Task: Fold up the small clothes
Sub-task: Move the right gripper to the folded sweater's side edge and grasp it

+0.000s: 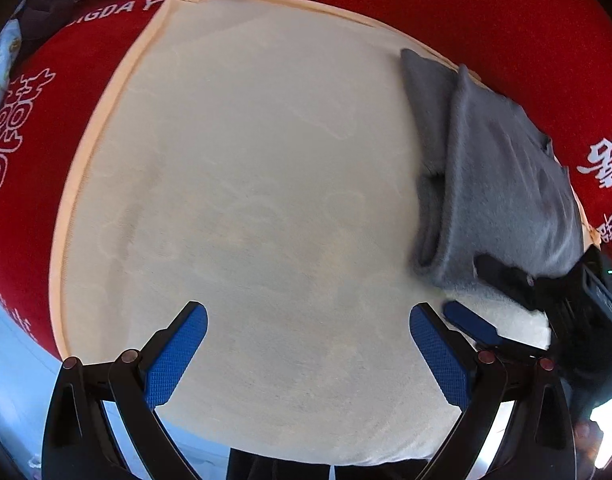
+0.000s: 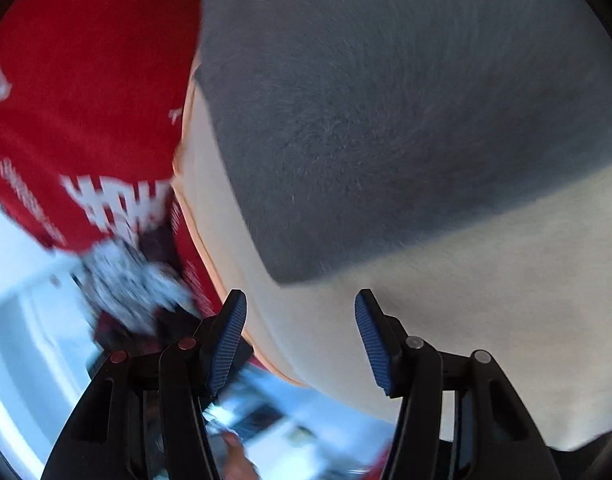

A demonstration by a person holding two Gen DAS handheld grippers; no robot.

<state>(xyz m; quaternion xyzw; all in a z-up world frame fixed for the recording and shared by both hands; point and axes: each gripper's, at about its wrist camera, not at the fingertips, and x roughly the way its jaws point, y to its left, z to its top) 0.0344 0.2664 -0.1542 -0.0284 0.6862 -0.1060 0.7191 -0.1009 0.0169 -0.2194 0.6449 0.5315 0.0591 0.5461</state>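
Plainly, the grey garment point(image 1: 501, 184) lies folded at the far right edge of the cream mat point(image 1: 246, 200), which sits on a red cloth point(image 1: 485, 4) with white lettering. The left gripper point(image 1: 307, 350) hangs over bare mat, jaws spread wide, nothing between them. The right gripper point(image 2: 300, 340) is also released, its jaws apart and empty just short of the garment (its view is badly smeared). At that view's lower left, a patterned blur is perhaps more fabric; I cannot tell.

Each hand-held gripper point(image 1: 307, 354) point(image 2: 300, 340) — black plastic arms, ribbed blue pads point(image 1: 176, 354), round rivets at the joints.
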